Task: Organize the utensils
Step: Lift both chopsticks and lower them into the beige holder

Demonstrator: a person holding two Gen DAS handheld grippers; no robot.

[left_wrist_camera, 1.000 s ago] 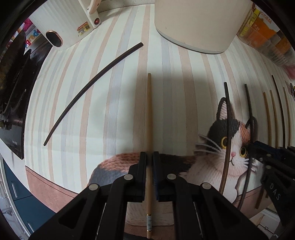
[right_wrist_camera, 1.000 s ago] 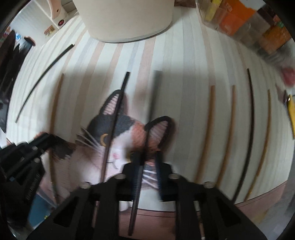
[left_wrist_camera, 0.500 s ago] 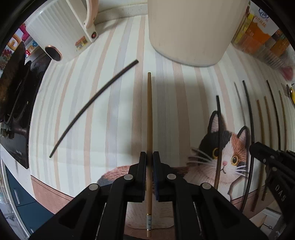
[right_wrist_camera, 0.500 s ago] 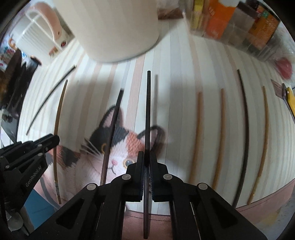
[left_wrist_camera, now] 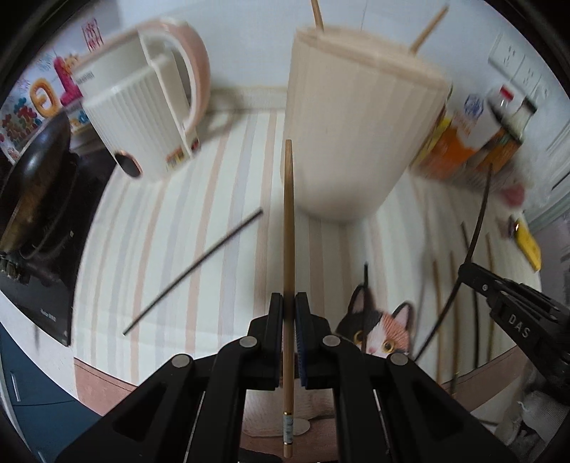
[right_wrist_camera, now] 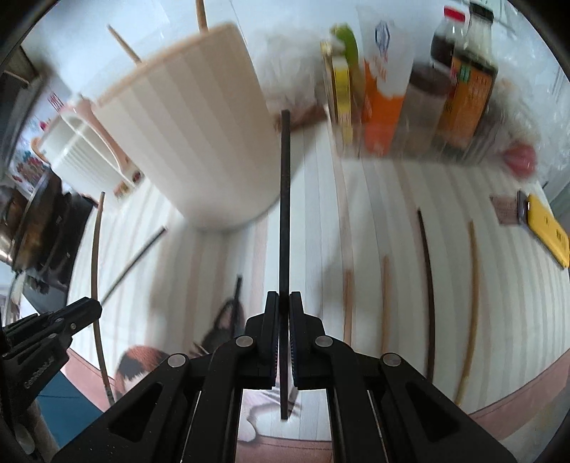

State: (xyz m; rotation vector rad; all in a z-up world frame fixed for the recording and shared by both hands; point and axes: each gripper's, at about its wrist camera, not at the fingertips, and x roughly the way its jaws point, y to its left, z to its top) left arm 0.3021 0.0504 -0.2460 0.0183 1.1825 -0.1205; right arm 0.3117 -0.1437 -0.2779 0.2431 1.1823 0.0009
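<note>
My left gripper [left_wrist_camera: 288, 302] is shut on a light wooden chopstick [left_wrist_camera: 288, 220], held above the striped mat and pointing at the tall cream utensil holder [left_wrist_camera: 359, 131]. My right gripper [right_wrist_camera: 281, 302] is shut on a black chopstick [right_wrist_camera: 285, 213], raised and pointing at the same holder [right_wrist_camera: 199, 142]. The holder has wooden sticks [left_wrist_camera: 427, 28] standing in it. Several wooden and black chopsticks [right_wrist_camera: 427, 285] lie on the mat at the right. One black chopstick [left_wrist_camera: 192, 270] lies at an angle on the left. The right gripper also shows in the left wrist view [left_wrist_camera: 513, 313].
A white and pink electric kettle [left_wrist_camera: 142, 107] stands left of the holder. A dark pan [left_wrist_camera: 32, 185] sits on a hob at far left. Bottles and packets [right_wrist_camera: 427, 99] line the back right. A yellow object [right_wrist_camera: 548, 231] lies at far right. The mat [left_wrist_camera: 160, 374] ends near the front.
Both grippers have lifted their chopsticks off the mat and tilted up towards the cream holder, which now shows with its rim in both views.
</note>
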